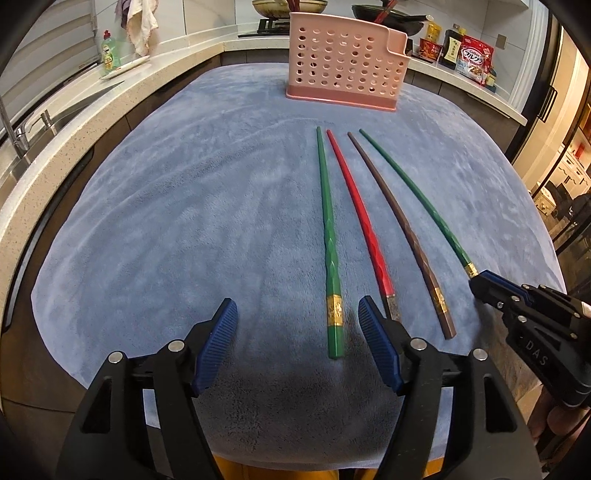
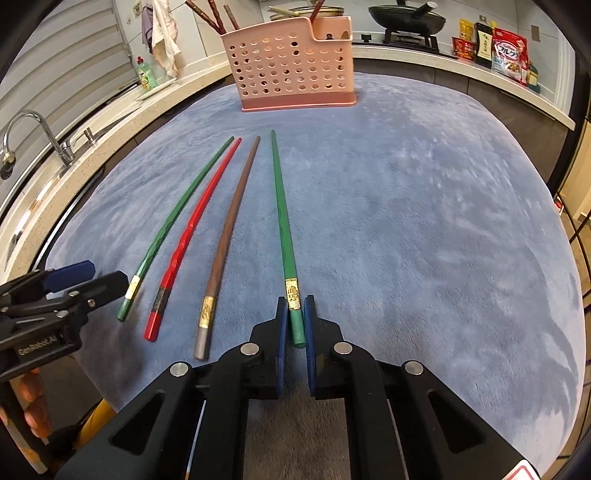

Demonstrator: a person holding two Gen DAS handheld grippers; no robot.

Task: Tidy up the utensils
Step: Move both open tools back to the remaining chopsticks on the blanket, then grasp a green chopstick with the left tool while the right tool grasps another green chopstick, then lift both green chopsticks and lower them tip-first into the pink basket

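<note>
- A worktop covered with a plush blue-grey cloth carries four chopsticks lying side by side, thin tips pointing away toward a pink perforated utensil holder that stands upright at the far edge.
- The left tool hangs low over the near edge with its blue ribbed pads apart; nothing is pressed between them.
- First from the left, a green chopstick lies with its gold-banded thick end in the gap between those open pads, touching neither.
- Next, a red chopstick lies just beside it; its thick end sits at the tip of the left tool's right-hand pad.
- Third, a brown chopstick with a gold band lies free on the cloth.
- Farthest right, a second green chopstick has its thick end between the pads of the right tool, which is clamped on it just below its gold band.
- Part of a person's hand shows under the left tool at the left edge of the right wrist view.
- Behind the worktop runs a pale kitchen counter with a sink tap at left, a green dish-soap bottle, a black wok on a stove, and food packets at right.
</note>
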